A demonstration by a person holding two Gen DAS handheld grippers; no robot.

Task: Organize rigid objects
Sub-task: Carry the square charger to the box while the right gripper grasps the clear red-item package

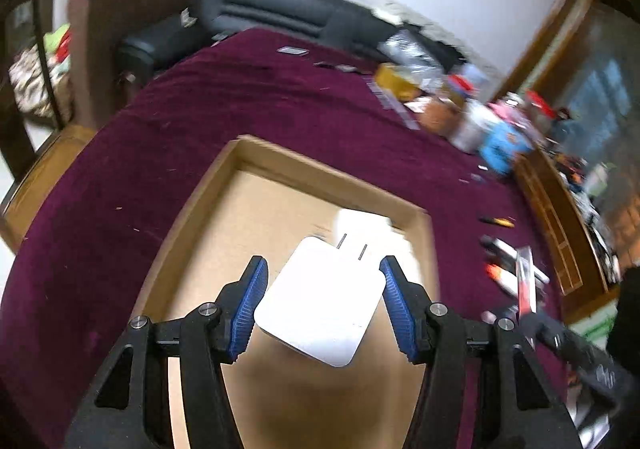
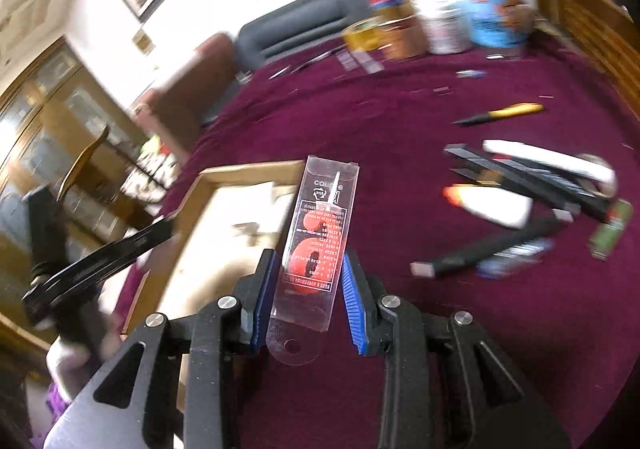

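In the left wrist view my left gripper [image 1: 324, 263] is shut on a white plug-in charger [image 1: 320, 309] whose two metal prongs point away from me. It hangs over a shallow cardboard tray [image 1: 240, 153] on the purple cloth. A white item [image 1: 360, 225] lies in the tray's far right corner. In the right wrist view my right gripper [image 2: 308, 253] is shut on a clear plastic case with a red label [image 2: 316, 241], held above the cloth just right of the tray [image 2: 240, 173]. The left gripper's black frame [image 2: 100, 249] shows blurred at the left.
Loose pieces lie on the purple cloth [image 2: 400, 121] to the right: a yellow-and-black pen [image 2: 500, 113], a white marker with an orange tip [image 2: 492, 205], black strips [image 2: 540, 177] and a green pack [image 2: 612, 229]. Jars and tins [image 2: 440, 17] crowd the far edge. A dark sofa [image 1: 272, 9] stands behind.
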